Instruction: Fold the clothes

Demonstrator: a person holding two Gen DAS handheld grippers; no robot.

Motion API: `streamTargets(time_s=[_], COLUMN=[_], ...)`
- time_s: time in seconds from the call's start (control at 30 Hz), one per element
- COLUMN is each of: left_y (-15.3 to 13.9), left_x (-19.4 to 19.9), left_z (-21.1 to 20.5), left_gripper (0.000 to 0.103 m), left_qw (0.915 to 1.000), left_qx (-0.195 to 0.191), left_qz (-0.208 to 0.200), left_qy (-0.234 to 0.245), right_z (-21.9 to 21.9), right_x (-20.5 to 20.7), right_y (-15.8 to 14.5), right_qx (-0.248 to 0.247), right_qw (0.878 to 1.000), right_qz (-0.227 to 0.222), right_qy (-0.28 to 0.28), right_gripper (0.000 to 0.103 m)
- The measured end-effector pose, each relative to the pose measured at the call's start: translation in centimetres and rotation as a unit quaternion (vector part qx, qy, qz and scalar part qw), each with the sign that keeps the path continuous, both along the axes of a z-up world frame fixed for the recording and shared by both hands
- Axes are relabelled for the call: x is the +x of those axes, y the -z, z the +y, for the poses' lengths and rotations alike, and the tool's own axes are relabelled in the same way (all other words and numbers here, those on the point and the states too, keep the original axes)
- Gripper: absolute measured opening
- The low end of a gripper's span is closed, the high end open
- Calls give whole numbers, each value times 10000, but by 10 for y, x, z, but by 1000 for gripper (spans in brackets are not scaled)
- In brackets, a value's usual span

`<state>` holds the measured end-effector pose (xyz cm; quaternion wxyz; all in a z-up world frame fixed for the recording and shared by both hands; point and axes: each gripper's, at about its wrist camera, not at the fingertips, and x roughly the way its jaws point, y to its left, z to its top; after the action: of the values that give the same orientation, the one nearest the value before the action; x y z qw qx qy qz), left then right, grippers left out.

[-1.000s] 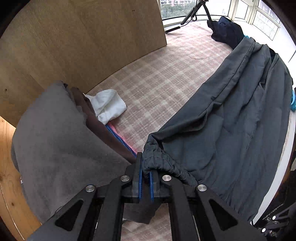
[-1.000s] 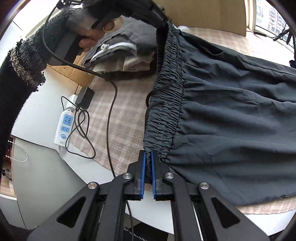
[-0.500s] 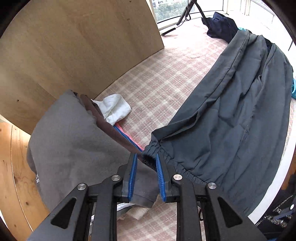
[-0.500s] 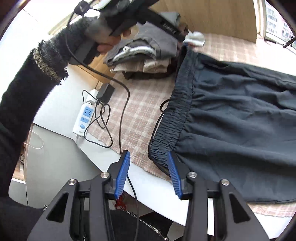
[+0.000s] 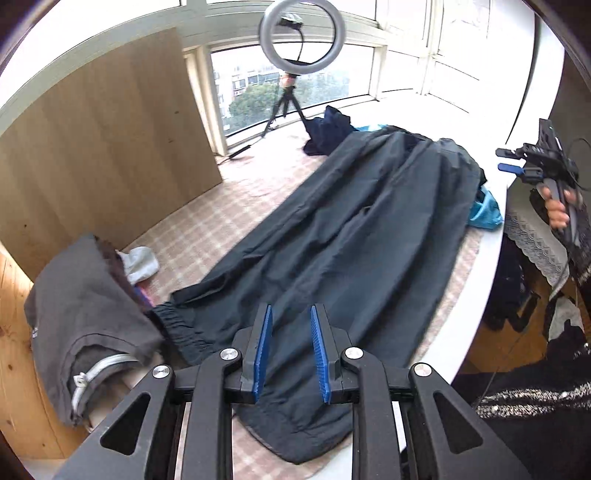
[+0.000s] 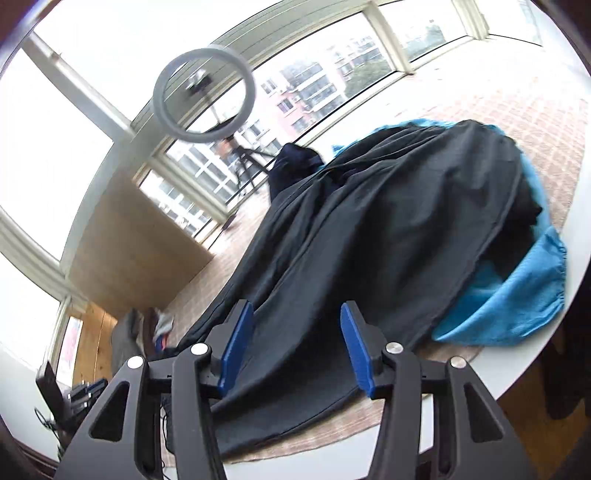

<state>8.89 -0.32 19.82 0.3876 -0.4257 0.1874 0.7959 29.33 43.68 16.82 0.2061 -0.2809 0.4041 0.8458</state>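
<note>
One pair of dark grey trousers (image 5: 354, 236) lies spread lengthwise on the checked cloth (image 5: 207, 229) that covers the white surface (image 5: 476, 295). Its elastic waistband (image 5: 181, 328) is at the near end, just beside a stack of folded clothes (image 5: 81, 317); the two legs run away toward the window. At the far end the legs lie over one blue garment (image 6: 517, 295), which shows at the surface edge, and one dark navy garment (image 5: 328, 129) sits bunched beyond them.

Two sets of tongs are in view. The left tongs (image 5: 288, 350) hang above the waist end of the trousers with the blue pads apart and nothing between them. The right tongs (image 6: 293, 347) hover over the trouser legs near the surface edge, spread wider, also holding nothing. In the left wrist view the right tongs appear a second time at far right, raised off the surface, with the person's hand (image 5: 557, 206) wrapped around the handle.

The folded stack shows one grey top layer with a brown layer under it; one small white cloth (image 5: 142, 262) lies next to it on the checked cloth. One wooden panel (image 5: 103, 147) stands behind the stack, and one ring light (image 5: 301, 33) on a tripod stands by the window.
</note>
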Motion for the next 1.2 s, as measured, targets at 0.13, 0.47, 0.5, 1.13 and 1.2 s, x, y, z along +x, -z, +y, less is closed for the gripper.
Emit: streamTargets(time_s=[0.13, 0.47, 0.5, 1.13, 1.2], left_y=[38, 134, 138, 175, 175], left_x=[45, 112, 114, 105, 103], left_z=[57, 173, 181, 251, 251], left_gripper=[21, 21, 21, 21, 21], left_qw=[9991, 9926, 9929, 9928, 9928], left_qx=[106, -96, -137, -533, -505], left_qz=[-420, -1156, -1136, -1072, -1082], left_qy=[-28, -371, -338, 54, 7], right_z=[111, 283, 289, 316, 315], right_x=[41, 33, 30, -5, -13], right_y=[14, 96, 103, 126, 125], right_qx=[34, -832, -998, -1225, -1167], right_qw=[9976, 9934, 9924, 9906, 9911], right_qz=[-147, -663, -598, -574, -548], right_qy=[678, 438, 387, -227, -338], right_gripper=[55, 55, 55, 55, 49])
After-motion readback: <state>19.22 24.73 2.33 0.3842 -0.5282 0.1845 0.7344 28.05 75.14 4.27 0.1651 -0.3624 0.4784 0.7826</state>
